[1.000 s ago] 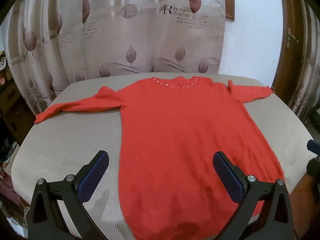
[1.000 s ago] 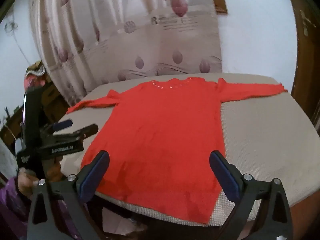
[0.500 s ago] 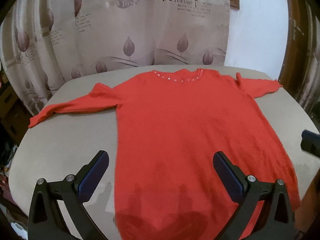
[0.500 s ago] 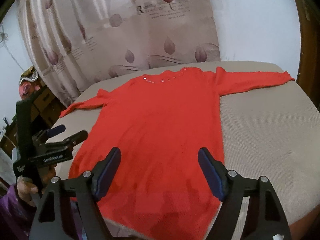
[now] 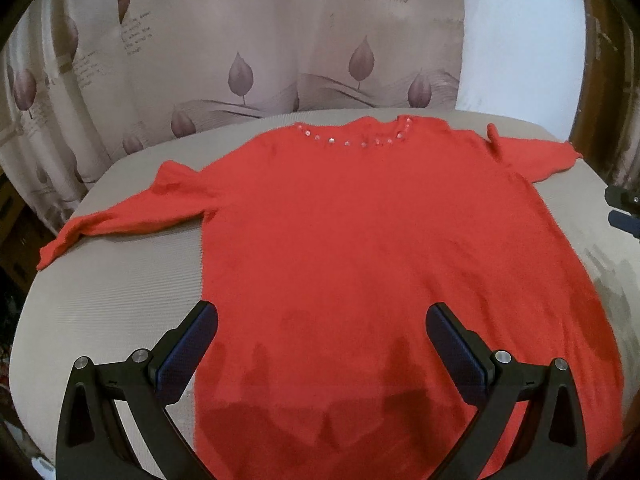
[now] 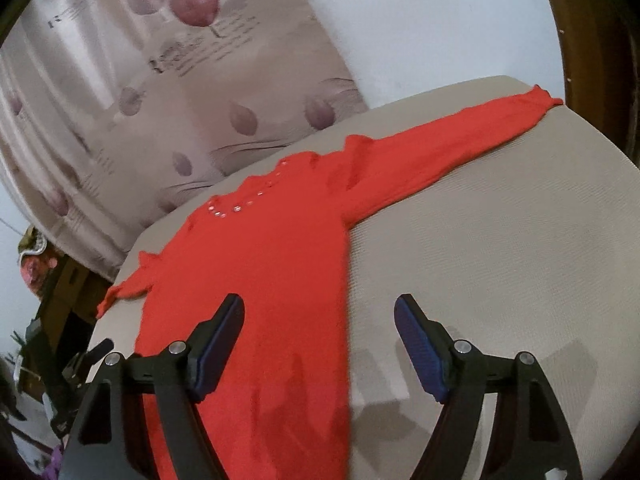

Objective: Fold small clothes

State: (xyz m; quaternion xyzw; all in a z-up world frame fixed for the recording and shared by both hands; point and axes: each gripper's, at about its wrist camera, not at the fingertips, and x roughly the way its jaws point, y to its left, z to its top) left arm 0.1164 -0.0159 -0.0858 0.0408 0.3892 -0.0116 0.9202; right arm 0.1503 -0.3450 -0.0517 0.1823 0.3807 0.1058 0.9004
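A red long-sleeved sweater (image 5: 360, 220) with shiny beads at the neckline lies flat on a beige padded table (image 5: 120, 288), both sleeves spread out sideways. My left gripper (image 5: 320, 312) hovers open over the lower part of the sweater, nothing between its blue pads. In the right wrist view the sweater (image 6: 260, 260) appears tilted, its right sleeve (image 6: 460, 140) stretching to the table's far corner. My right gripper (image 6: 320, 302) is open above the sweater's right side edge, one pad over red cloth, the other over bare table (image 6: 480, 240). Neither gripper holds anything.
A curtain (image 5: 280, 40) printed with leaves hangs behind the table, with a white wall (image 5: 520, 40) to its right. A dark wooden frame (image 6: 592, 40) stands at the right. Clutter and a cabinet (image 6: 60, 288) sit beyond the table's left side. Part of the other gripper (image 5: 624, 208) shows at the right edge.
Both grippers have come closer and lower over the sweater. The right one has shifted toward the sweater's right edge, rolled so the scene tilts, and its jaws have narrowed somewhat.
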